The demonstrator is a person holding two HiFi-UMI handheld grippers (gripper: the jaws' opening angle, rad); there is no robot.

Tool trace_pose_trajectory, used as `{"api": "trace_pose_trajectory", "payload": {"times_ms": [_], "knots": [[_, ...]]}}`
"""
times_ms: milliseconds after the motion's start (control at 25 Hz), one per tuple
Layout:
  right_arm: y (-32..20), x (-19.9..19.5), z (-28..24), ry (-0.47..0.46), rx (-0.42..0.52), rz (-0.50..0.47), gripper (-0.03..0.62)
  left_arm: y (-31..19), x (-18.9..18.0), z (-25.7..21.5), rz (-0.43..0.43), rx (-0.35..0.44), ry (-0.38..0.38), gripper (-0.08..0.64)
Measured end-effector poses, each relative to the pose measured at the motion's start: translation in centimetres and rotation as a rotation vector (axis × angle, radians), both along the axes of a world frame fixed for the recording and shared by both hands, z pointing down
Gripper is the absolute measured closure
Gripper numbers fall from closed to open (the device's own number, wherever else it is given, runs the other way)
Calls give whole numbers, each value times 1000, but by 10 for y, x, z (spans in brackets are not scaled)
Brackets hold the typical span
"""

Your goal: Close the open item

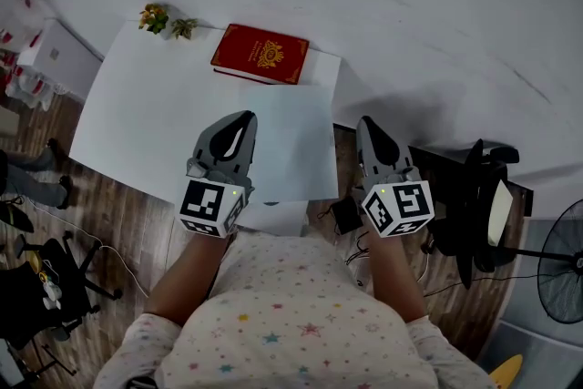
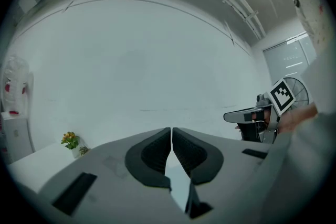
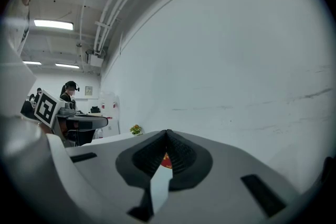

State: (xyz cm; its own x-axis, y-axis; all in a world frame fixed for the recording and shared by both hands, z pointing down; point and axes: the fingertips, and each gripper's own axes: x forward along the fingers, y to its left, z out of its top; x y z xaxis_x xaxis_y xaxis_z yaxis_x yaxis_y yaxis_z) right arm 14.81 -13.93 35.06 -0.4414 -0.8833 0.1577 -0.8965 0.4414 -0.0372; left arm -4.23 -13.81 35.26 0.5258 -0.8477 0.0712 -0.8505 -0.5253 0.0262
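A red book point(image 1: 260, 53) with a gold emblem lies flat with its cover down at the far edge of the white table point(image 1: 137, 114). My left gripper point(image 1: 244, 118) hovers over the near part of the table, well short of the book, its jaws shut with nothing between them. My right gripper point(image 1: 369, 125) is held beyond the table's right edge, also shut and empty. In the left gripper view the left gripper point(image 2: 171, 129) points level at the white wall. In the right gripper view a sliver of the red book point(image 3: 166, 161) shows behind the closed right gripper point(image 3: 167, 132).
A small potted plant point(image 1: 155, 17) stands at the table's far left corner. A black chair and desk point(image 1: 474, 205) and a fan point(image 1: 560, 261) are to the right. A white cabinet point(image 1: 55, 55) stands at left. Another person point(image 3: 68, 89) sits far off.
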Motion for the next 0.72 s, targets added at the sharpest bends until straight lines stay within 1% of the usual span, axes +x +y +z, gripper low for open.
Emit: {"api": "trace_pose_trajectory", "payload": {"times_ms": [320,720], "knots": [[5,-6,-18,10,59,-16,592,3,2,-16,-1,36,17,541],[7,-11,-25,3,77,-21,592,6,1,-22,-4,46,29,541]]}}
